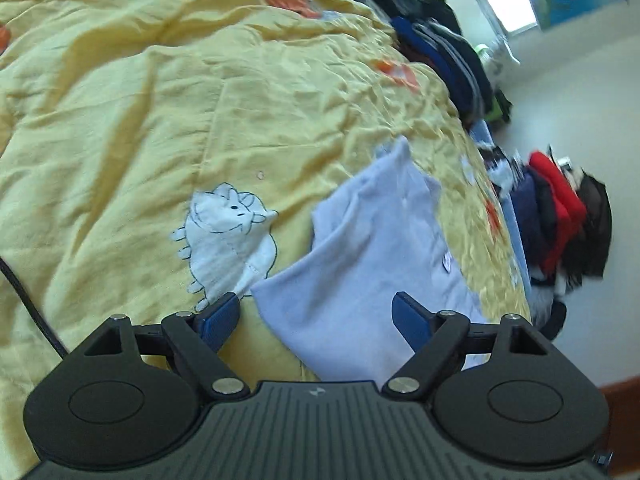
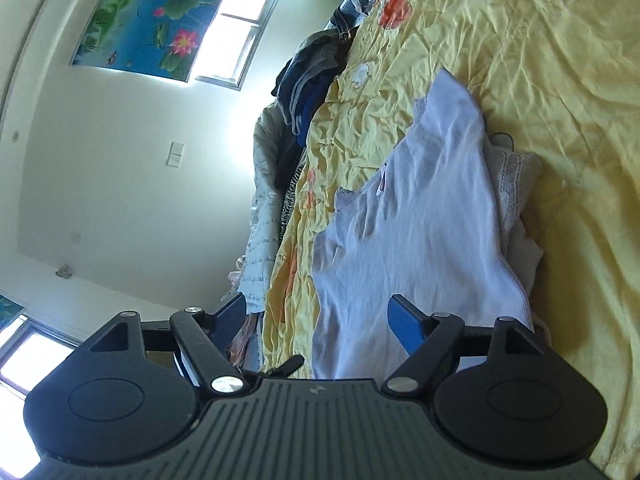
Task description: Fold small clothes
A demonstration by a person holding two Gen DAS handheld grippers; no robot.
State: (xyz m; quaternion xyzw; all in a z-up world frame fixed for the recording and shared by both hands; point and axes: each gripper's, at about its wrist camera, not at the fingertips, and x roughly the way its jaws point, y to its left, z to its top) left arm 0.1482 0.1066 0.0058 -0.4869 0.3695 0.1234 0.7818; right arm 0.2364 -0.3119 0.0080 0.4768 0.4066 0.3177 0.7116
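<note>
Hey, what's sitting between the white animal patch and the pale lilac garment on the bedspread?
Nothing: in the left wrist view only bare yellow bedspread separates the white animal patch from the lilac garment.

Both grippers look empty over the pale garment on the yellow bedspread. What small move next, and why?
Probably ease the left gripper down to pinch the near edge of the pale lavender garment: its jaws stand open over that edge, nothing held, and the piece lies loosely bunched.

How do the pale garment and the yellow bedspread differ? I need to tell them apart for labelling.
The pale garment is plain lavender-white and small; the yellow bedspread is yellow, printed with animals and orange flowers, and covers the bed. The garment lies on top of the bedspread. Both are creased fabric.
</note>
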